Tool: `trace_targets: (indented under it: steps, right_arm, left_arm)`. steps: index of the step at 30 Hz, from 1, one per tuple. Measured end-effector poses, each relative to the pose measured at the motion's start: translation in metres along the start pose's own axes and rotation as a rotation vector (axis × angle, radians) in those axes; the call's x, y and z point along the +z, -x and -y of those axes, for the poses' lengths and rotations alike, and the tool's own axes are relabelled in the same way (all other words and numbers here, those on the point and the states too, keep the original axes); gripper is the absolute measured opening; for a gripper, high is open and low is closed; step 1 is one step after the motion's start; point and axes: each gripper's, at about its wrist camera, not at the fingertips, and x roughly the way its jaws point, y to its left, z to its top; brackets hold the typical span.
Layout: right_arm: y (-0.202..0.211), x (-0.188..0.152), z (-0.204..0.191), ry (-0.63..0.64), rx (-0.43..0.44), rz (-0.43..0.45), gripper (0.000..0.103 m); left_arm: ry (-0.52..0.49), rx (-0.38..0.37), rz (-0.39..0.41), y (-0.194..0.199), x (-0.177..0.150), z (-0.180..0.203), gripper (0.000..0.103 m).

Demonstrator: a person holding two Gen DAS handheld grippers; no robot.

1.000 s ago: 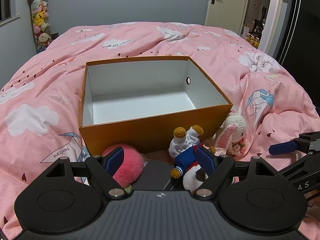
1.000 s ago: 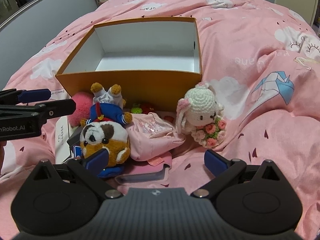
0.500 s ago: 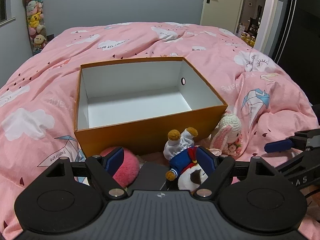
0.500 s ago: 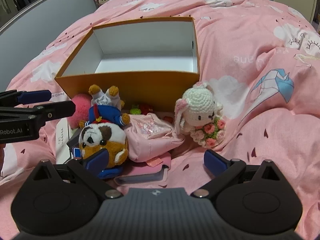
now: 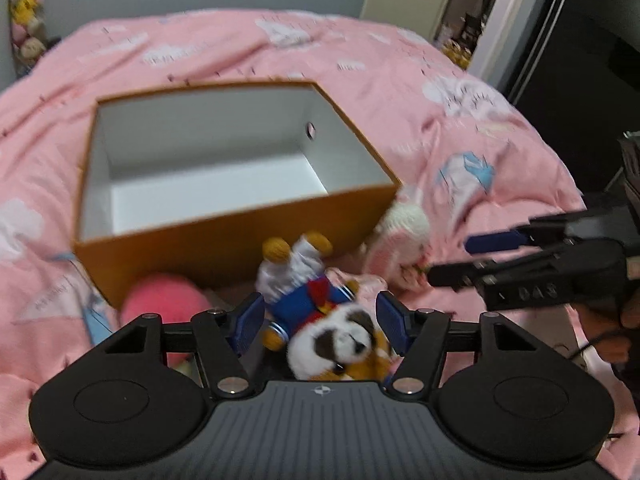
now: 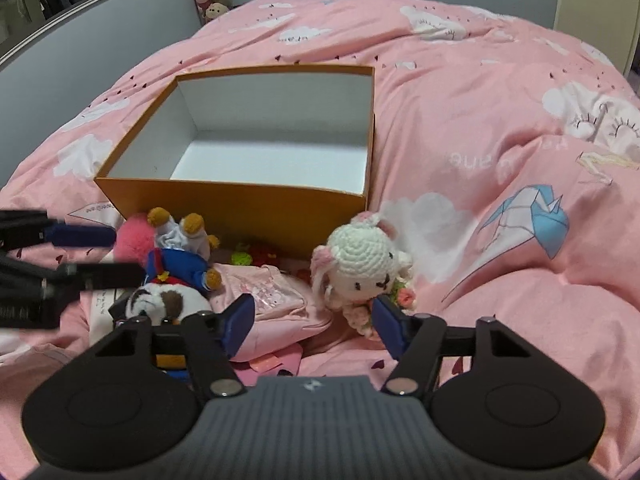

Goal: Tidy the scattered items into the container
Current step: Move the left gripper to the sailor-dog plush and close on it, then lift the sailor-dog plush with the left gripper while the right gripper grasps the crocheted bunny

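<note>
An orange box (image 5: 240, 248) (image 6: 240, 204) with a white inside stands open on the pink bed. A plush dog in a blue sailor suit (image 5: 320, 312) (image 6: 176, 272) lies upside down in front of it, between the closing jaws of my left gripper (image 5: 320, 322); the pads are close to it, and no squeeze shows. A crocheted white lamb with a bouquet (image 6: 360, 268) (image 5: 404, 224) sits by the box's right corner. My right gripper (image 6: 316, 322) is closing too, with the lamb's lower part and a pink pouch (image 6: 276, 296) between its jaws, not pinched.
A fluffy pink ball (image 5: 160, 300) (image 6: 132, 236) rests left of the dog. Small green and red bits (image 6: 252, 257) lie against the box wall. White paper (image 6: 100, 312) lies under the dog. Rumpled pink duvet (image 6: 500, 200) surrounds everything; a doorway (image 5: 472, 20) is at back right.
Both pairs of jaws have narrowed. The left gripper has tilted, now straddling the dog. The right gripper has shifted right, bringing the lamb between its fingers.
</note>
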Motion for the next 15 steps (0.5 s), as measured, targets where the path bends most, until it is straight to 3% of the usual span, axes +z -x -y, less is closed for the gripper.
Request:
trace_targets:
  steps: [6,11,15]
  right_arm:
    - [-0.016,0.000,0.014,0.017,-0.038,-0.028,0.067]
    - [-0.026,-0.001,0.012,0.157,-0.084,-0.018,0.072]
    - [-0.032,0.000,0.015,0.212,-0.056,-0.023,0.073]
  left_arm:
    - [-0.005,0.030,-0.081,-0.019,-0.003,0.003,0.079]
    - [0.035,0.055,-0.138,-0.016,-0.003,0.001,0.081]
    - [0.066,0.031,-0.150,-0.007,-0.003,-0.004,0.081]
